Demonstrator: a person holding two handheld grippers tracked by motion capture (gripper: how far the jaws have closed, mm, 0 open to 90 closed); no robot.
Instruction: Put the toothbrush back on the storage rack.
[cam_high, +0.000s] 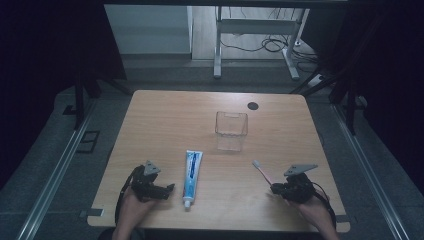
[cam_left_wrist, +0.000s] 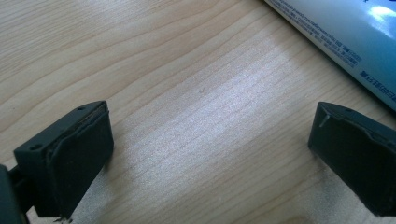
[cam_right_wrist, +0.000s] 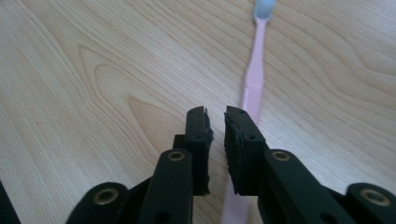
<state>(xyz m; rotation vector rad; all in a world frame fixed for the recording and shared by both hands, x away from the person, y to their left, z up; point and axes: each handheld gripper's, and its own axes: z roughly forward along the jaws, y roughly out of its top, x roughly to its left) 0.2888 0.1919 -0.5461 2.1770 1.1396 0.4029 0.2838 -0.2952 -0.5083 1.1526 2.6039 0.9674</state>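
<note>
While both hands are resting at the near edge of the table (cam_high: 150, 107), the high view is showing the left gripper (cam_high: 167, 188) lying just left of the tube (cam_high: 192, 176), its tip pointing toward the tube's lower half without touching it. The right gripper (cam_high: 274, 189) is sitting at the near right, with the toothbrush (cam_high: 262, 171) running from its tip up and to the left, bristle head farthest from the hand. A clear cup (cam_high: 231, 130) is standing upright beyond both, near the table's middle, well apart from the grippers. A dark round mark (cam_high: 253, 105) is lying behind the cup.

In the left gripper view, the left gripper (cam_left_wrist: 210, 140) is holding its jaws wide, with bare wood between them; the tube (cam_left_wrist: 345, 37) is crossing the upper right corner, just beyond the right-hand jaw.

In the right gripper view, the right gripper (cam_right_wrist: 216, 119) is keeping a narrow gap, nothing pressed between the pads. The toothbrush (cam_right_wrist: 254, 79) is lying flat on the wood, its handle passing under the right-hand jaw, its pale blue head pointing away.
</note>
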